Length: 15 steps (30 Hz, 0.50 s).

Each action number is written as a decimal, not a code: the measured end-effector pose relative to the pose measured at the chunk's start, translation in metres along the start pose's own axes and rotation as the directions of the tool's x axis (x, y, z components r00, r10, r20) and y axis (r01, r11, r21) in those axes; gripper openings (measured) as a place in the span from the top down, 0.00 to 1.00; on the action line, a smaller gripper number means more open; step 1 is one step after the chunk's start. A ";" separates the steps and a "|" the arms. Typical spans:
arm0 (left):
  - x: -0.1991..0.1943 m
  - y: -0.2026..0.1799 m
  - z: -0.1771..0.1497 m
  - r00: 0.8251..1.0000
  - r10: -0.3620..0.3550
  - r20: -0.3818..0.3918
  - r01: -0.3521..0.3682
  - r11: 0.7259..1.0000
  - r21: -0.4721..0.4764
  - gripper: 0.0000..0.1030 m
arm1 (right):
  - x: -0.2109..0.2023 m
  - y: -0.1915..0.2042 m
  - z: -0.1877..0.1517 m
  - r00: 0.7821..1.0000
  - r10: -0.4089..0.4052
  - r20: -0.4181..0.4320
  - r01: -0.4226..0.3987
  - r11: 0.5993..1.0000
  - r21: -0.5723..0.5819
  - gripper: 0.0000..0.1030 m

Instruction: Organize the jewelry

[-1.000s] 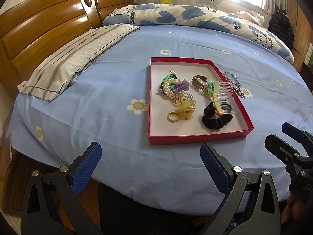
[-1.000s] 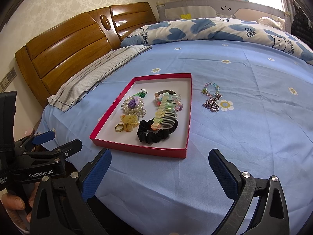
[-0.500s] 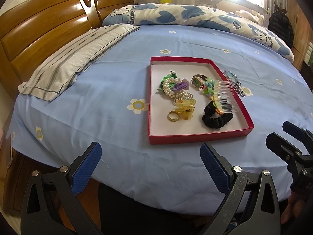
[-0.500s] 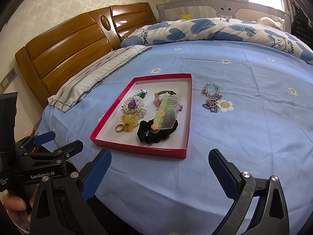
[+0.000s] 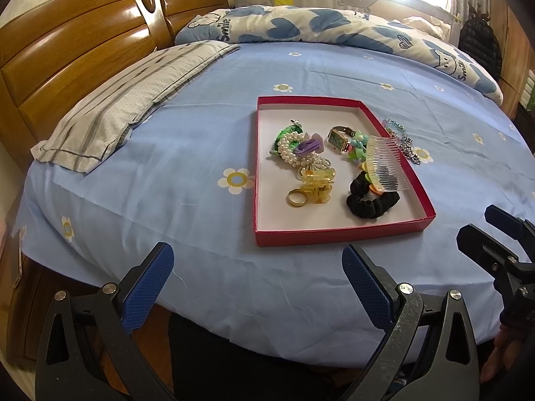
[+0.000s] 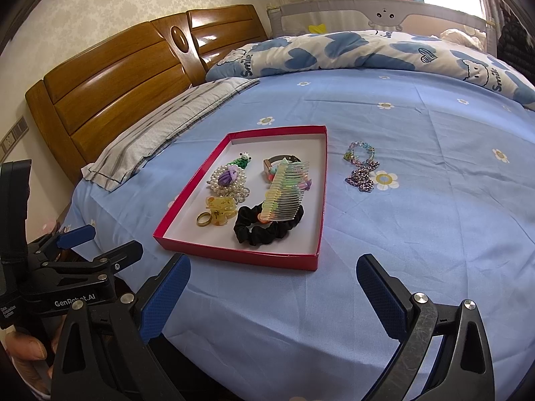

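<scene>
A red tray (image 5: 337,234) (image 6: 240,255) lies on the blue bed sheet. It holds a pearl bracelet (image 5: 294,148), a gold ring (image 5: 296,197) (image 6: 203,218), a yellow claw clip (image 5: 317,185), a watch (image 5: 338,137), a clear comb (image 5: 386,163) (image 6: 284,193) and a black scrunchie (image 5: 371,202) (image 6: 264,229). A beaded bracelet (image 6: 359,152) and a chain (image 6: 361,178) lie on the sheet right of the tray. My left gripper (image 5: 257,284) is open and empty, near the bed edge before the tray. My right gripper (image 6: 272,295) is open and empty, also short of the tray.
A striped pillow (image 5: 130,103) lies at the left by the wooden headboard (image 5: 67,50). A blue-and-white duvet (image 5: 334,30) is bunched along the far side. The near bed edge drops off just under both grippers.
</scene>
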<state>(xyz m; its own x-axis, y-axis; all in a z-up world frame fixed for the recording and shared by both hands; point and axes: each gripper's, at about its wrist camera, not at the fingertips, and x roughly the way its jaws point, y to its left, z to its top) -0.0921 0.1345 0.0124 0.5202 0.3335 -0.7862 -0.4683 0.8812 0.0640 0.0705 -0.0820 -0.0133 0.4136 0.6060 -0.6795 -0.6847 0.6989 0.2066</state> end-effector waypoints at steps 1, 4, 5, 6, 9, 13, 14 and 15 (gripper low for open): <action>0.000 -0.001 0.000 1.000 0.000 0.000 0.000 1.000 0.000 0.01 | 0.000 0.000 0.000 1.000 0.000 0.000 0.000 1.000 0.000 0.02; 0.000 -0.001 0.000 1.000 0.001 -0.001 -0.001 1.000 0.001 0.01 | 0.000 0.000 0.000 1.000 -0.001 0.000 0.001 1.000 0.000 0.02; 0.000 -0.001 0.000 1.000 0.000 -0.001 0.000 1.000 0.001 0.01 | 0.000 0.000 0.000 1.000 -0.001 0.000 0.001 1.000 0.000 0.02; 0.000 0.000 0.000 1.000 -0.001 0.000 0.001 1.000 0.000 0.01 | 0.000 0.000 0.000 1.000 -0.001 0.001 0.001 1.000 0.001 0.02; 0.000 -0.001 0.000 1.000 -0.001 0.001 0.001 1.000 0.001 0.01 | 0.000 0.000 0.000 1.000 0.000 -0.001 0.000 1.000 0.000 0.02; 0.000 -0.002 0.000 1.000 -0.002 -0.001 0.002 1.000 0.003 0.01 | 0.000 0.000 0.000 1.000 0.000 0.000 0.000 1.000 -0.001 0.02; 0.001 -0.002 0.000 1.000 -0.002 -0.002 0.002 1.000 0.005 0.01 | 0.000 0.000 0.000 1.000 0.000 0.000 0.000 1.000 0.000 0.02; 0.001 -0.002 0.001 1.000 -0.002 -0.002 0.002 1.000 0.005 0.01 | 0.000 0.000 0.000 1.000 -0.001 -0.001 0.001 1.000 0.001 0.02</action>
<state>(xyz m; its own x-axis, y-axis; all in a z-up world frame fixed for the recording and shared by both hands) -0.0901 0.1330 0.0117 0.5200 0.3310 -0.7875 -0.4634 0.8837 0.0655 0.0709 -0.0818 -0.0133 0.4135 0.6052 -0.6802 -0.6841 0.6996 0.2066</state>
